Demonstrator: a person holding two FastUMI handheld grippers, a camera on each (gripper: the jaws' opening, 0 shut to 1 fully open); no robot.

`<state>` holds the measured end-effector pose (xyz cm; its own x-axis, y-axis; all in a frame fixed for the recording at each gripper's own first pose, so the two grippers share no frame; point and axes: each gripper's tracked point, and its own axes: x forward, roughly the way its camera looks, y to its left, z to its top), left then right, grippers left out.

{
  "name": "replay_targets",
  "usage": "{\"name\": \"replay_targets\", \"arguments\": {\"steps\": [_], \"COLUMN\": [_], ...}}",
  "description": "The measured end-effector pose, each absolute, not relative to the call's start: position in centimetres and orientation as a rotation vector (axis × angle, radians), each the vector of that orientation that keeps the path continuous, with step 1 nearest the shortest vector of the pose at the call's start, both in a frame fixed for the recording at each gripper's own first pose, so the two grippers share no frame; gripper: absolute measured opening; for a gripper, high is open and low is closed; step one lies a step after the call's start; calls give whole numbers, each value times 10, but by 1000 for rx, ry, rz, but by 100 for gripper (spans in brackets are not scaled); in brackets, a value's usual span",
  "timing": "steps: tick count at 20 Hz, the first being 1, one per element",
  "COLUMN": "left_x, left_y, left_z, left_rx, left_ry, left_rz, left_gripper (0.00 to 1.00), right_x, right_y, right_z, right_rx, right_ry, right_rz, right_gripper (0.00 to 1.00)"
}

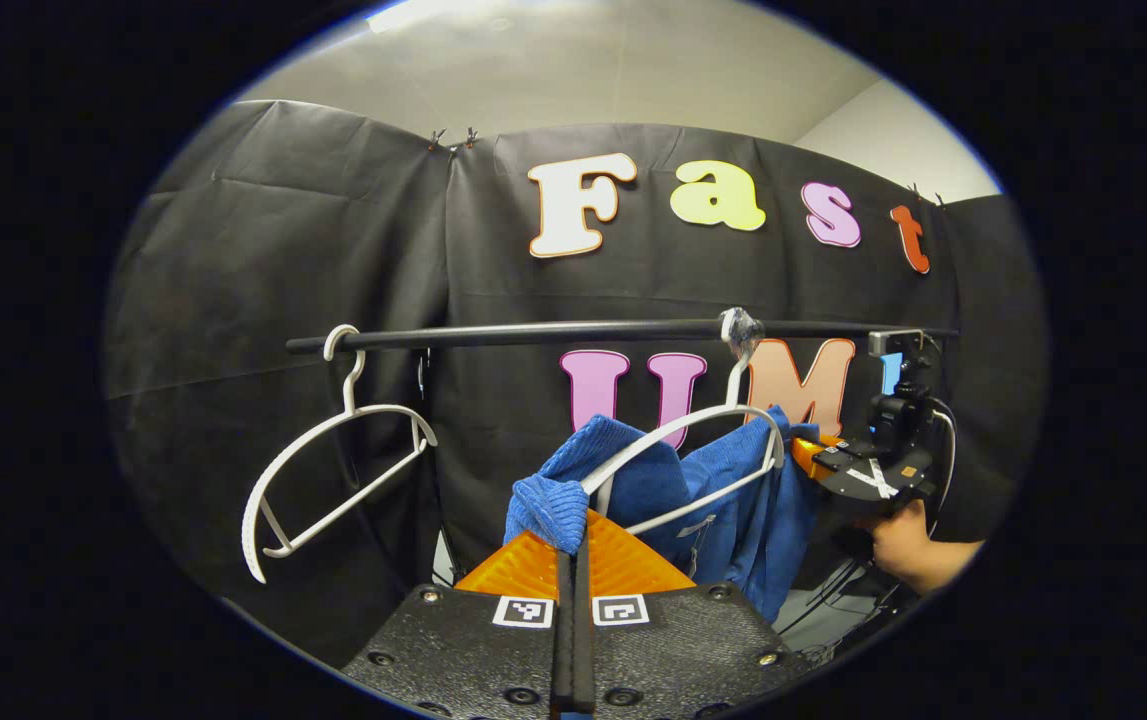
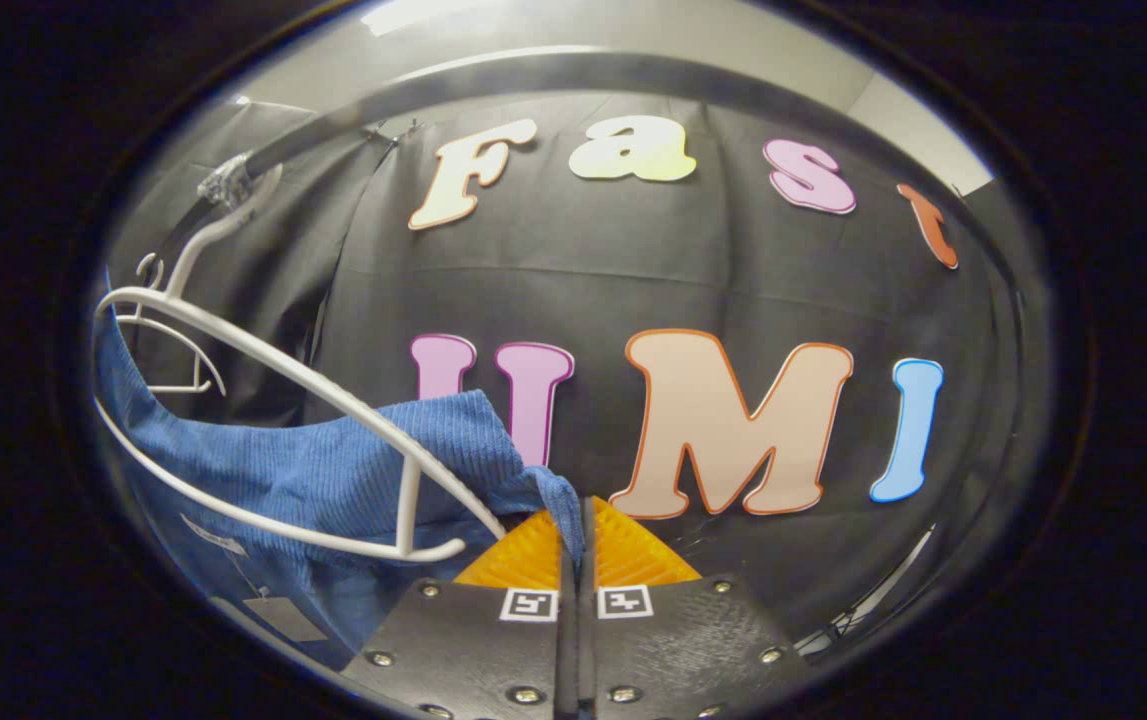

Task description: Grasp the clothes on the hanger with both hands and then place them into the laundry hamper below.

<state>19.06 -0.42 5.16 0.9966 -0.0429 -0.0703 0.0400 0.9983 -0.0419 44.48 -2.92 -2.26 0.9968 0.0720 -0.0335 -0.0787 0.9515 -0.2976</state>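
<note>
Both grippers' jaws pinch blue garment (image 1: pixel 733 500) draped across hanger (image 1: pixel 693 440).

The blue garment (image 2: pixel 333 470) runs off the right gripper view's lower left edge, its tag (image 2: pixel 278 618) unreadable.

I count two white hangers on one black rail (image 1: pixel 573 331): a bare hanger (image 1: pixel 333 470) left of my fingers, a draped hanger (image 1: pixel 693 440) just above them. One blue garment (image 1: pixel 733 500). Two grippers.
</note>
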Motion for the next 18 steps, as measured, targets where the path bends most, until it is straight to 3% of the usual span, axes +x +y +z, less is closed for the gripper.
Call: {"name": "replay_targets", "arguments": {"steps": [6,10,18], "left_x": [190,195,196], "left_y": [2,-3,-1], "left_z": [17,2,-77], "left_rx": [-99,-2,-56], "left_ry": [103,94,250], "left_rz": [-41,-48,-42], "left_gripper": [0,0,0], "right_x": [450,451,434], "right_y": [-29,-39,-51], "right_z": [-45,-57,-118], "right_rx": [-300,-219,-182], "right_ry": [49,102,228], "right_rz": [91,68,85], "right_gripper": [0,0,0]}}
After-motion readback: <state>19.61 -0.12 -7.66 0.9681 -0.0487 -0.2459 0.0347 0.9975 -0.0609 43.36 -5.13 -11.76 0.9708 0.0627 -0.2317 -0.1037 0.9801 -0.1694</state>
